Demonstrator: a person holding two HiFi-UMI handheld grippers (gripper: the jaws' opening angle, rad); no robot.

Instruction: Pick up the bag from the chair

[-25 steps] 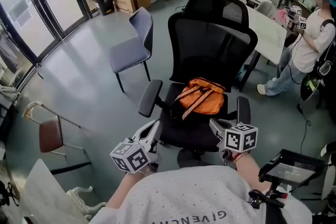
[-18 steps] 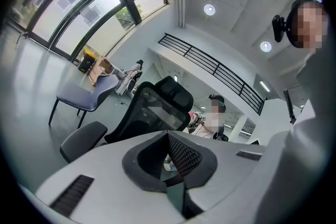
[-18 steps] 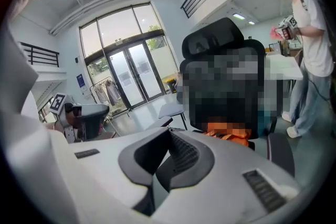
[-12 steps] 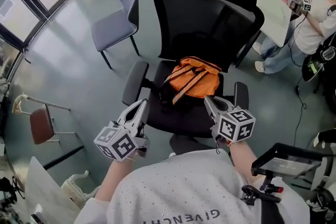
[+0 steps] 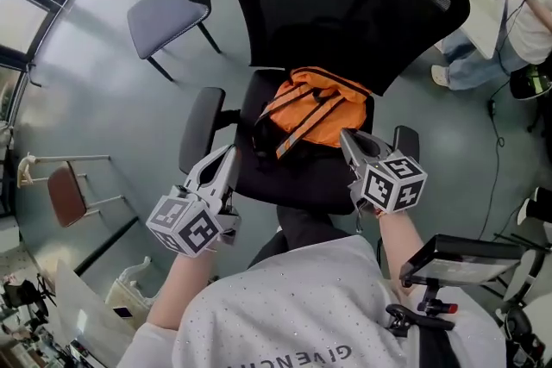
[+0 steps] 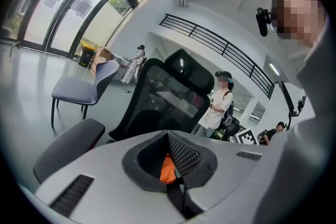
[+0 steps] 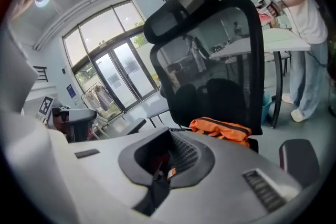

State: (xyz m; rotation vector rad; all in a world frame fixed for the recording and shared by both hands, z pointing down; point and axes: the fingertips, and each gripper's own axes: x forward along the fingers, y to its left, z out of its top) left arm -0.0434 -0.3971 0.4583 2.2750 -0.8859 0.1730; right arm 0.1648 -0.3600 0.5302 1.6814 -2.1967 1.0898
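- The left gripper (image 5: 229, 154) and right gripper (image 5: 347, 135) are hovering clenched on nothing, likely since no reach is made yet.
- The crumpled orange fabric bag (image 5: 315, 110) is lying ahead between them on the black mesh office chair (image 5: 345, 4) — nearest the right.

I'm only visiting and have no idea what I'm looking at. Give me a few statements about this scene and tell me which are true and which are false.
1. An orange bag lies on the seat of the black office chair. True.
2. The right gripper is clamped on the bag. False: its jaws are together on nothing, and the bag lies ahead of them.
3. The office chair has no armrests. False: an armrest sticks out on each side of the seat.
4. A second, gray chair stands on the floor off to the left. True.
5. The left gripper holds nothing. True.
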